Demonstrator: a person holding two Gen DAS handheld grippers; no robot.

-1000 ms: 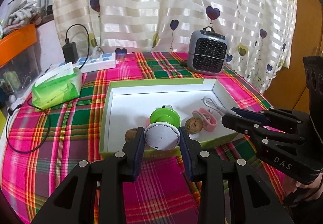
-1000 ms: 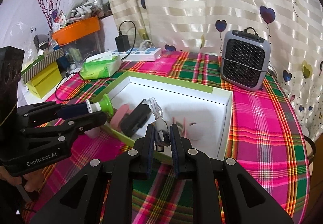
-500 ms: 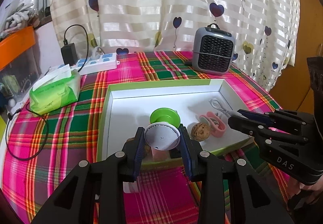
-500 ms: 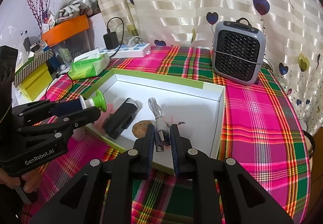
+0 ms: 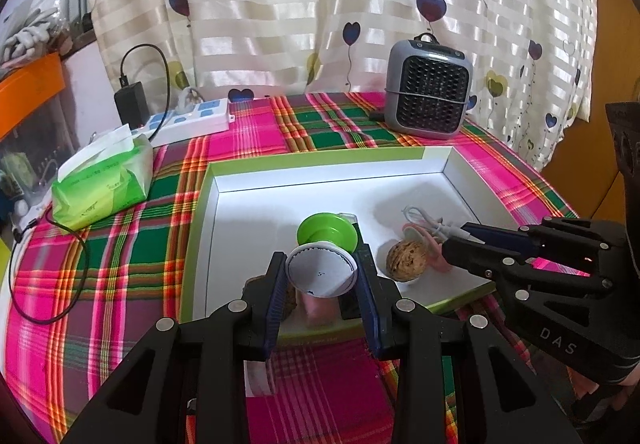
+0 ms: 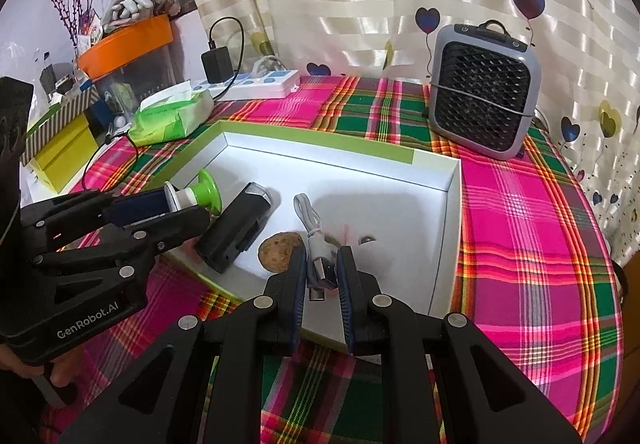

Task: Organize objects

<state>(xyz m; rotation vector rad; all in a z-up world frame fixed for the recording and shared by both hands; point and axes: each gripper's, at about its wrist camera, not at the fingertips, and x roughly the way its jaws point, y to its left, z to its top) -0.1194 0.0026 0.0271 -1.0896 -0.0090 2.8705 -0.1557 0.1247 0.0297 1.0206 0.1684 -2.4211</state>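
Note:
A shallow white box with a green rim point(image 5: 320, 156) point(image 6: 436, 159) lies on the plaid cloth. My left gripper point(image 5: 322, 272) is shut on a white-and-green spool-shaped object point(image 5: 326, 244), held over the box's near left part; it also shows in the right wrist view point(image 6: 192, 192). My right gripper point(image 6: 322, 270) is shut on a white USB cable point(image 6: 316, 240), its cord trailing into the box; the cable also shows in the left wrist view point(image 5: 430, 222). In the box lie a walnut point(image 5: 406, 264) point(image 6: 280, 250), a black device point(image 6: 236, 232) and a pink item point(image 5: 420, 240).
A grey mini heater point(image 5: 428, 99) point(image 6: 484, 91) stands behind the box. A green tissue pack point(image 5: 102, 179) point(image 6: 172, 113), a white power strip point(image 5: 188, 121) with a black charger point(image 5: 130, 99) and a black cord point(image 5: 44, 284) lie at the left. Orange and yellow bins point(image 6: 124, 43) stand beyond.
Both grippers have moved forward over the box's near edge, holding the same things. The walnut and black device now show beside the right gripper's cable.

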